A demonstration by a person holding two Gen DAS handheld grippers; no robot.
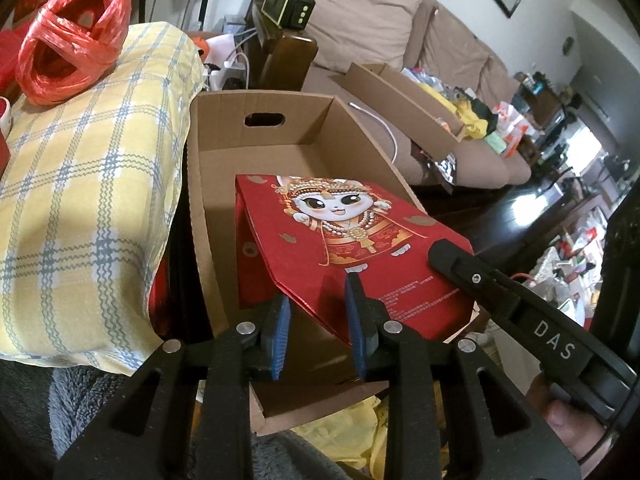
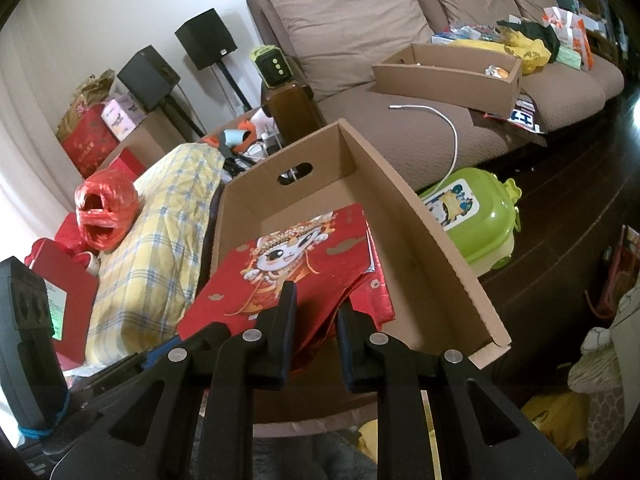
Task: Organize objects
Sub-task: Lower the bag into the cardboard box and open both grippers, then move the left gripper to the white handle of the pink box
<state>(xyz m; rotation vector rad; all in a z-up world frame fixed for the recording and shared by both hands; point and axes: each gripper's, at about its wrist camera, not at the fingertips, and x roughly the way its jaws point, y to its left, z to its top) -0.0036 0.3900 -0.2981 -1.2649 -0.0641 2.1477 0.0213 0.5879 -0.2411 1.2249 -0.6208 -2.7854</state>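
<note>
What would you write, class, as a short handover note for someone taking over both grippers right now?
Left gripper: jaws apart, straddling the near corner of the red gift bag; not clamped.
Right gripper: jaws apart at the bag's near edge, partly hidden, so contact is unclear.
The bag, with a cartoon cat print, lies flattened and tilted in the open cardboard box, its near end up at the grippers.
Done: bag mostly in the box.
Left: probably settle it flat and withdraw. The red twine roll sits on the yellow plaid cushion, outside the box.

Cardboard boxes: two. Red gift bag: one. Black speakers: two. Red twine roll: one.
</note>
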